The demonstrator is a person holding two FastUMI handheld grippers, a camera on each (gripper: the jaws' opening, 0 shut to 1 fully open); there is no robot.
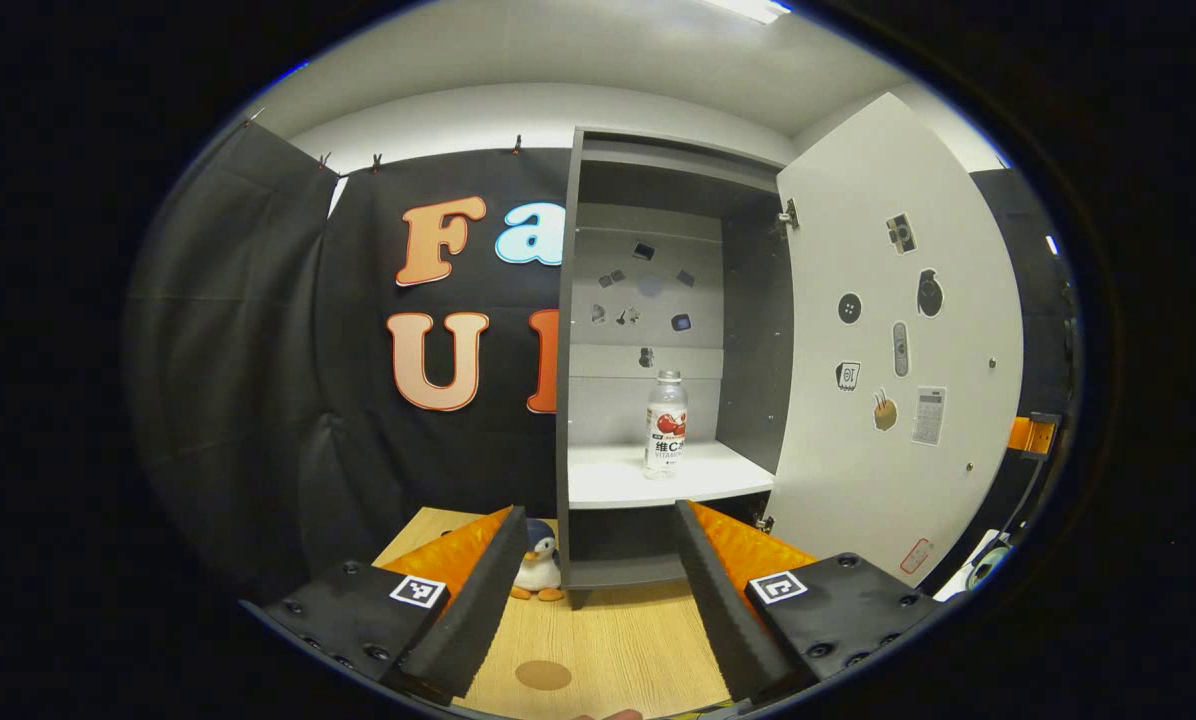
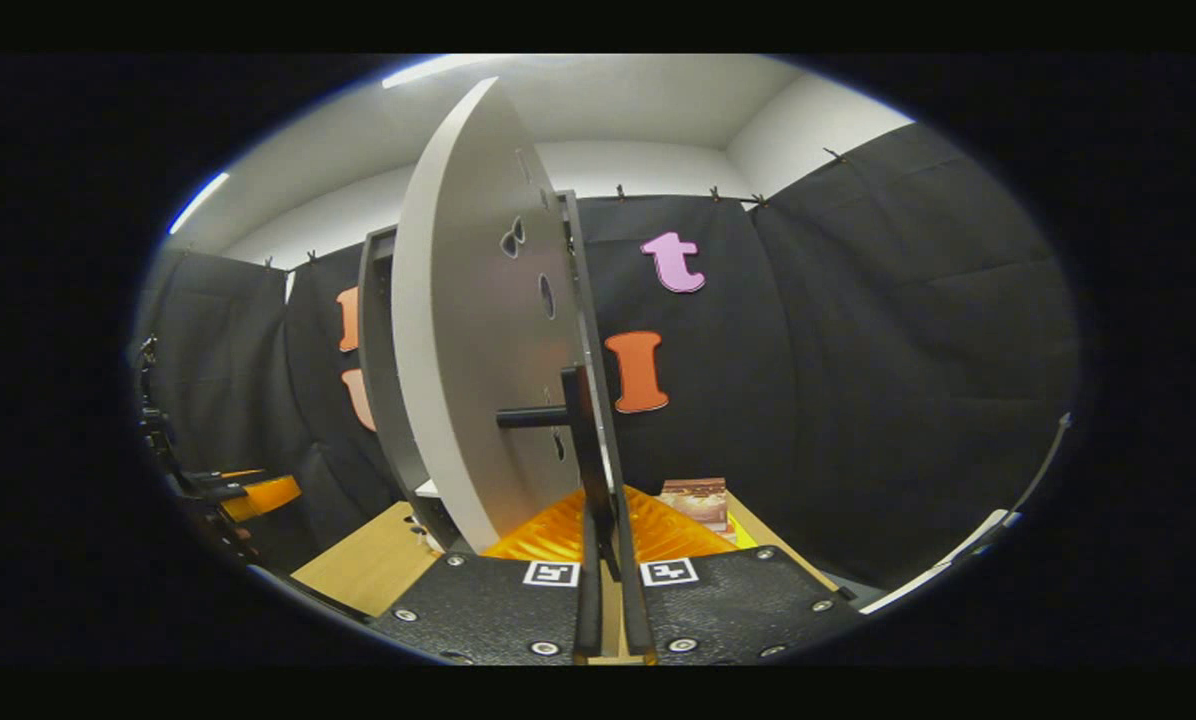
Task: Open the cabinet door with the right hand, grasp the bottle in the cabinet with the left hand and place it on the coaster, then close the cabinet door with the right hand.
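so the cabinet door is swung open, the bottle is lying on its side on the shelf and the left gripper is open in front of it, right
Not quite: the bottle stands upright on the shelf, cap up, as the left gripper view shows. The rest holds: the cabinet door is swung open and the left gripper is open in front of the bottle, short of it.

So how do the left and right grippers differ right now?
The left gripper has its jaws spread wide and holds nothing; the right gripper has its jaws nearly closed on the cabinet door's handle. The left faces the bottle from a distance; the right is at the door.
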